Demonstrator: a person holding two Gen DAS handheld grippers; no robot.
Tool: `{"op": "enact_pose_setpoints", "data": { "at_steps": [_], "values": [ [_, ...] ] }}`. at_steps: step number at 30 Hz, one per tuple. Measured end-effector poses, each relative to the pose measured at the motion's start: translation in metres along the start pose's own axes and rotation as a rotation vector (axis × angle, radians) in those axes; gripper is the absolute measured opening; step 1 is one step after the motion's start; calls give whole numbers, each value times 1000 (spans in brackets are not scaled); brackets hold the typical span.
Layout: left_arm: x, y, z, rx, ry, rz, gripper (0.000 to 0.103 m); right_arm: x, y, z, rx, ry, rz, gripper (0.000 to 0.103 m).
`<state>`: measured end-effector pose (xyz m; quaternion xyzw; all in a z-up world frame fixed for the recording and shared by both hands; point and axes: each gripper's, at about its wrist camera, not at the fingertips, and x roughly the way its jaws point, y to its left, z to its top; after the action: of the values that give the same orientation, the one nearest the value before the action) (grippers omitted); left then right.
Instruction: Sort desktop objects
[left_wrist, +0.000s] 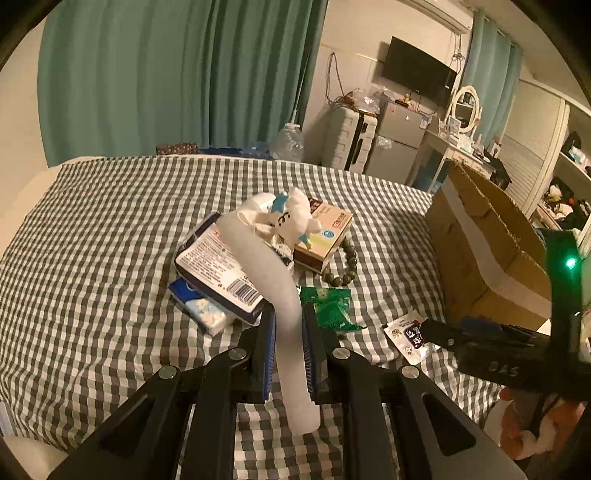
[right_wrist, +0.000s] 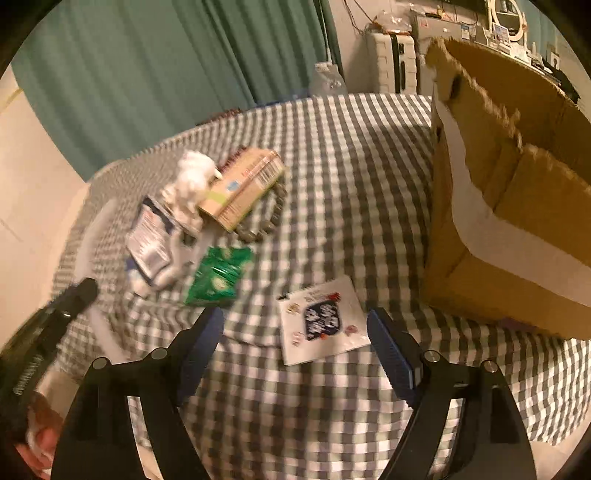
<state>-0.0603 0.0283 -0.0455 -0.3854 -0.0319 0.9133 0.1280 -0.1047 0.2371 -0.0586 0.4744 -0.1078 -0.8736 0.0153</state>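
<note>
Left tongs (left_wrist: 288, 332): closed on white foam tube (left_wrist: 275, 291), which leans up over the clutter.
Right tongs (right_wrist: 295, 343): wide open, empty, poised above white sachet (right_wrist: 321, 319).
Clutter: plush toy (left_wrist: 291, 218), tan carton (left_wrist: 325, 236), bead bracelet (left_wrist: 345, 266), tissue packs (left_wrist: 218, 273), green packet (left_wrist: 328, 306), bunched mid-bed.
Cardboard box (right_wrist: 509, 206): open-topped, at the bed's right edge, near the sachet.
Checked bedspread (left_wrist: 110, 240): bare cloth left of the clutter and between clutter and box.
</note>
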Motion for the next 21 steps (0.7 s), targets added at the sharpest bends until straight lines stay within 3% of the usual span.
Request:
{"op": "enact_pose_setpoints", "data": {
  "at_steps": [6,8,12,14,16,19,21],
  "values": [
    [6,4,-5,-10,18,-4,13,32,4,-5,-69,87,-66,77],
    [8,7,-7,-15,23,-3,13,38,7,-5,-92,101,-76,63],
    [10,10,-9,-24,31,0,13,50,14,-7,-157,132,-112,47],
    [10,13,-9,-30,32,2,13,48,14,-7,-157,129,-81,22],
    [10,15,-10,-41,36,0,13,47,14,-7,-156,137,-54,11],
    [9,16,-12,-49,39,2,13,52,17,-10,-169,156,-69,8],
    [9,17,-14,-52,43,2,13,48,16,-10,-162,142,-83,16]
  ]
}}
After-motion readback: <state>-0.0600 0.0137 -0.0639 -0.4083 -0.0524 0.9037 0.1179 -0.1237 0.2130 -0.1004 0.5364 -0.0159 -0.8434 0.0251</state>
